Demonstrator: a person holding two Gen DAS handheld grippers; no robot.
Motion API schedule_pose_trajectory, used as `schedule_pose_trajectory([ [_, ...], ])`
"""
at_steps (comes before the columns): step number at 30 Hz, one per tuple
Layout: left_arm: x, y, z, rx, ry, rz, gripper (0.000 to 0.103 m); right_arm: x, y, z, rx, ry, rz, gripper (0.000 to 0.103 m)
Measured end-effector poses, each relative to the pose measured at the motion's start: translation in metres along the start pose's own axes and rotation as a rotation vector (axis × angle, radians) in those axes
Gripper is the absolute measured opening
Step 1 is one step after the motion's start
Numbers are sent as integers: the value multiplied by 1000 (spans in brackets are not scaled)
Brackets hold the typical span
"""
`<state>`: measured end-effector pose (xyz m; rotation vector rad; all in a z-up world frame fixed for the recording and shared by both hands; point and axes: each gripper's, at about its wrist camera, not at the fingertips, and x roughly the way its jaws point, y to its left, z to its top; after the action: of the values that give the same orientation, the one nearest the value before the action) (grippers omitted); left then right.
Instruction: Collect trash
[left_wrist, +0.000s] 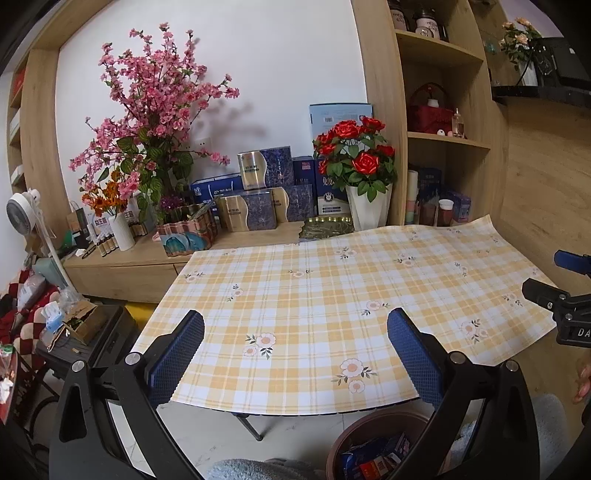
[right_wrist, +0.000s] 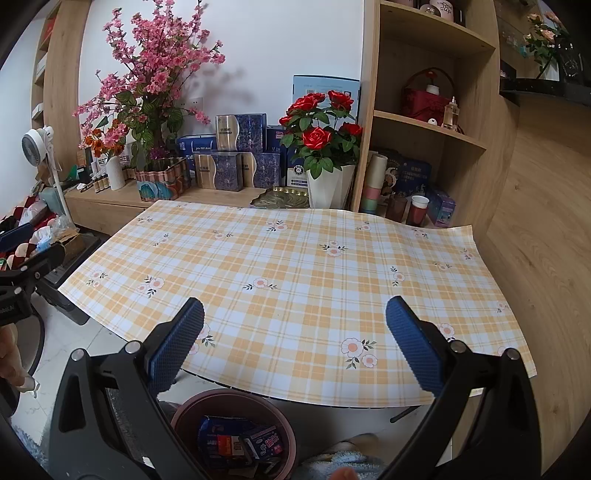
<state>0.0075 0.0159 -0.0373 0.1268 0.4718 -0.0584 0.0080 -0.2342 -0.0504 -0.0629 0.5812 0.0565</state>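
Note:
A round brown bin (right_wrist: 236, 402) stands on the floor under the table's near edge, holding several blue and red wrappers (right_wrist: 236, 439). The same bin (left_wrist: 369, 424) shows at the bottom of the left wrist view. My left gripper (left_wrist: 295, 332) hovers open above the near part of the yellow checked tablecloth (left_wrist: 314, 295), nothing between its blue pads. My right gripper (right_wrist: 295, 325) is open too, above the same cloth (right_wrist: 295, 258), with nothing held. The cloth bears no loose items in either view.
A wooden sideboard (right_wrist: 110, 206) behind the table carries pink blossoms (right_wrist: 155, 74), red roses in a white vase (right_wrist: 325, 184) and blue boxes. Shelves (right_wrist: 424, 125) rise at the right. A fan (left_wrist: 22, 214) and a cluttered black stool (left_wrist: 85, 332) stand at the left.

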Motion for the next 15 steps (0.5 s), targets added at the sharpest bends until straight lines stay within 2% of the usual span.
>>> schedule_pose_trajectory([
  [2, -3, 0, 0, 3, -18, 20, 97, 0, 0, 0, 0, 1, -1, 97],
  [6, -2, 0, 2, -8, -4, -2, 97, 1, 0, -1, -1, 1, 0, 97],
  [15, -6, -3, 3, 6, -22, 4, 97, 1, -1, -2, 5, 1, 0, 97],
])
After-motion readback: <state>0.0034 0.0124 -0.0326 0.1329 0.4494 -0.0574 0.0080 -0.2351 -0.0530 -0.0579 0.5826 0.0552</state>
